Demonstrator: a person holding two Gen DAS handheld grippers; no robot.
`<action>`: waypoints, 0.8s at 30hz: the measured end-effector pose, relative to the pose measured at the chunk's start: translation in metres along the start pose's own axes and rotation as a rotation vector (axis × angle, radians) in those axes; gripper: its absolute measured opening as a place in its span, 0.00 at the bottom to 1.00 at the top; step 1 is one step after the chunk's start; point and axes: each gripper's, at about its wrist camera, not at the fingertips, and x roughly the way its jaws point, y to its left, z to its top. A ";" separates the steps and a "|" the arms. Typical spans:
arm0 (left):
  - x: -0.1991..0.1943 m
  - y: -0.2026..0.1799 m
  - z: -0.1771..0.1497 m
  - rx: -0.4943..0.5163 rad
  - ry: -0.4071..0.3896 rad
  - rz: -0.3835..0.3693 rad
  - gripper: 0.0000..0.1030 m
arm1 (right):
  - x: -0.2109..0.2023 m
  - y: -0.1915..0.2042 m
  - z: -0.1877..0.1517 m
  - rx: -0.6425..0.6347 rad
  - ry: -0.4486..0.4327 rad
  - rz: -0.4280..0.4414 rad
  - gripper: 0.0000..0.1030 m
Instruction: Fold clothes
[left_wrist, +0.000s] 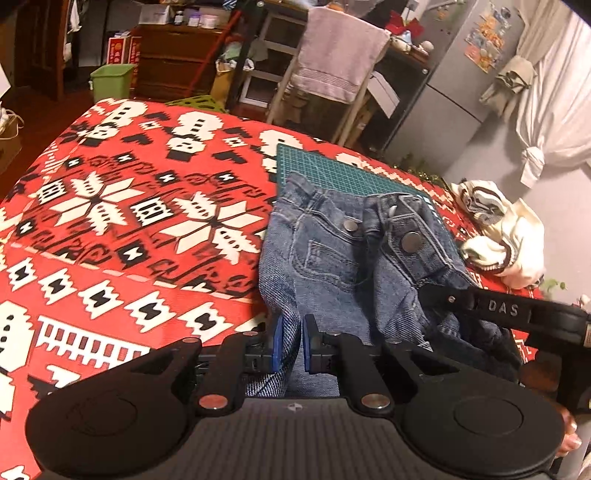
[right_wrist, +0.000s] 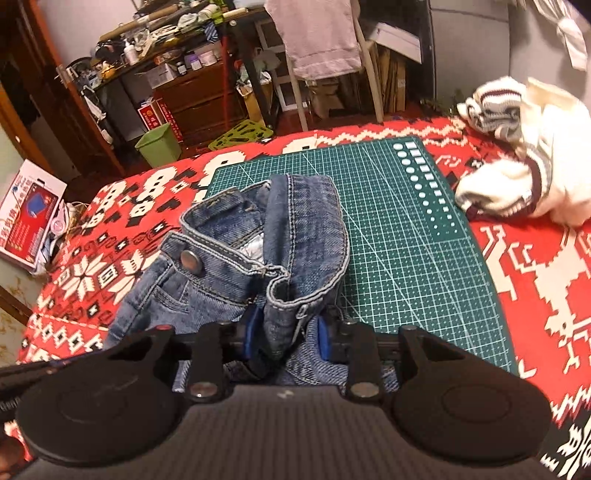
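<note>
On surface: red/white/black patterned cloth (left_wrist: 122, 229) covers it; green cutting mat (right_wrist: 406, 236) lies on the cloth, far-centre in the right wrist view.
Jeans: blue denim jeans (right_wrist: 295, 236) bunched at the near edge, part on the mat, part on the cloth to the mat's left; waistband open, metal snap buttons showing.
Left tongs: left tongs (left_wrist: 291, 345) closed down to a narrow gap on a fold of denim; blue pads (left_wrist: 276, 343) press the fabric from both sides. Grip sits on the jeans' near left edge.
Right tongs: right tongs (right_wrist: 286, 338) partly closed around a thicker bunch of waistband; denim fills the gap, blue pads (right_wrist: 253, 336) touching it on each side. In the left wrist view its black body (left_wrist: 509, 314) comes in from the right and meets the jeans' right edge.
Jeans lift: cannot tell whether the gripped folds are off the surface or resting on it.
Sweater: cream knit with dark red stripes (right_wrist: 517, 177) crumpled on the cloth, far right, beside the mat's right edge, apart from the jeans.
Hand: fingertips (left_wrist: 569, 439) visible at the near right edge of the left wrist view.
Background: pink towel (left_wrist: 340, 55) draped over a chair beyond the far edge; green bin (right_wrist: 159, 144) on the floor, far left.
</note>
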 end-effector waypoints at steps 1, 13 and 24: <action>0.000 0.001 0.000 -0.005 -0.001 0.000 0.19 | -0.002 0.001 -0.002 -0.009 -0.006 -0.006 0.39; -0.026 0.002 -0.008 -0.033 -0.024 0.022 0.49 | -0.058 -0.011 -0.021 -0.070 -0.115 -0.035 0.74; -0.053 -0.020 -0.027 -0.032 -0.032 0.005 0.63 | -0.116 -0.024 -0.056 -0.145 -0.186 -0.051 0.97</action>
